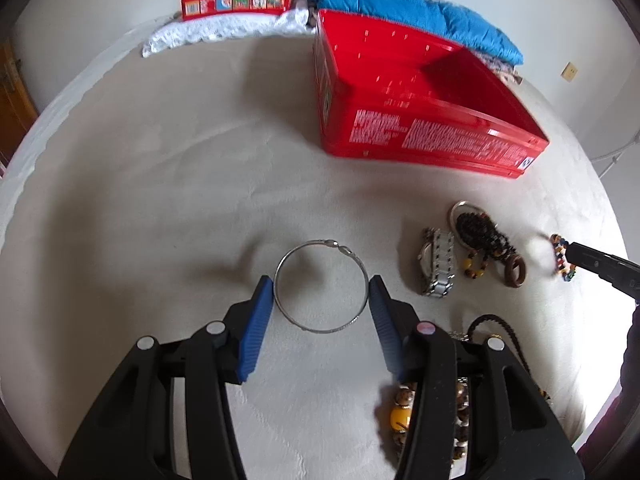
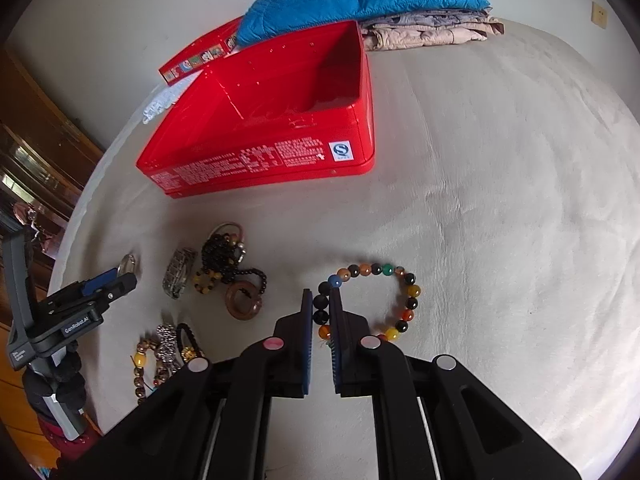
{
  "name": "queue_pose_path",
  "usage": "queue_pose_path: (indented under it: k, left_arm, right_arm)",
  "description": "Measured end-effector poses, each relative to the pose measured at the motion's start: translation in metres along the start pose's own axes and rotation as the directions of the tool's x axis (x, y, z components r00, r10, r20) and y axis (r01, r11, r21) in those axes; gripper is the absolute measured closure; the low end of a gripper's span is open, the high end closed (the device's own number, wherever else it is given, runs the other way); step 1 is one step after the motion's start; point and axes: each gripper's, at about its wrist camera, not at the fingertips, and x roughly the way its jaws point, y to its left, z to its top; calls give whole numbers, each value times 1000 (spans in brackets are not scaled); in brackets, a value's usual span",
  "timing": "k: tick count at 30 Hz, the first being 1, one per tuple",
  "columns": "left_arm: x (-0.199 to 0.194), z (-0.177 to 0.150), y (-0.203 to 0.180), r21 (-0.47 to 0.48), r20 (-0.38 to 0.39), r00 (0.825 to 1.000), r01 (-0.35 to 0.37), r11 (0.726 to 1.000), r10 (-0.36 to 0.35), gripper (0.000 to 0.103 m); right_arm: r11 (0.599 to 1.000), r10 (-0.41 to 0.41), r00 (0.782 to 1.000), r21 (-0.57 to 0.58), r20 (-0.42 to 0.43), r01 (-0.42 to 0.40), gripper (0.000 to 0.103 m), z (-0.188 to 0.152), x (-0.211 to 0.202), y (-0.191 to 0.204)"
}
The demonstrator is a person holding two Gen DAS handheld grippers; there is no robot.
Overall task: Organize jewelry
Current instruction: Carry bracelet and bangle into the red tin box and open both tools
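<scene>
Left gripper (image 1: 321,292): spread wide, its blue pads (image 1: 256,332) flanking the silver bangle (image 1: 321,286) on both sides; the ring lies flat on the cream bedspread (image 1: 160,184), nothing gripped yet.
Right gripper (image 2: 320,312): pinched onto the near-left arc of the multicoloured bead bracelet (image 2: 400,304), dark beads caught between the pads; most of the loop sits on the cloth to the right.
Destination: the open red tin (image 2: 312,152) sits farther back, and it looks empty from here.
Waiting pile: a metal watch (image 1: 438,266), black beads (image 1: 478,234) and a wooden ring (image 1: 516,272) between the grippers; amber beads (image 1: 400,416) nearest the left one.
Doing it well, left: the bangle is thin and flat, so I'd dip the tips into the soft cover, close across the ring evenly and centred, and watch it doesn't skid out sideways.
Doing it well, right: lift straight so the loop hangs free, carry it over the tin's near wall, then let go low inside.
</scene>
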Motion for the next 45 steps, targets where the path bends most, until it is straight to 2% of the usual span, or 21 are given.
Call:
queue_pose_path:
  k: [8,16,20,24,30,32,35,40,45]
  left_arm:
    - [-25,25,-22,49,65,998,14,999,-17,55]
    - [-43,87,-58,83,163,986,22,996,-35,55]
    - [-28,123,-73,74,188,981,28,997,-42,55]
    - [12,150,-76,52,155,987,22,998,-30,55]
    - [53,160,-71,56,96,995,36,998,-41,53]
    - [58,161,-71,64,92,995,23,998,-28,49]
    - [56,160,-69,68,100,995,12,998,-19,35]
    - [37,155,-67,65,127,992,3,998,-11,35]
    - [18,135,-68,80,122,992,-26,996,16,35]
  right_arm:
    - [996,90,993,2,77,-91,96,28,-30,11]
    - [986,169,971,-40,172,-164,96,82,-49,37]
    - [988,154,966,-54,209,-145,96,111,-37,50]
    - [991,131,973,-47,189,-124,96,132,-2,51]
    - [996,87,987,-42,132,-82,95,144,48,41]
    - [996,81,990,-43,116,-76,92,145,57,38]
    - [997,71,990,-44,120,-66,85,144,57,35]
    - [996,85,985,-54,147,-78,84,136,40,35]
    - [995,88,986,-66,142,-79,84,118,25,37]
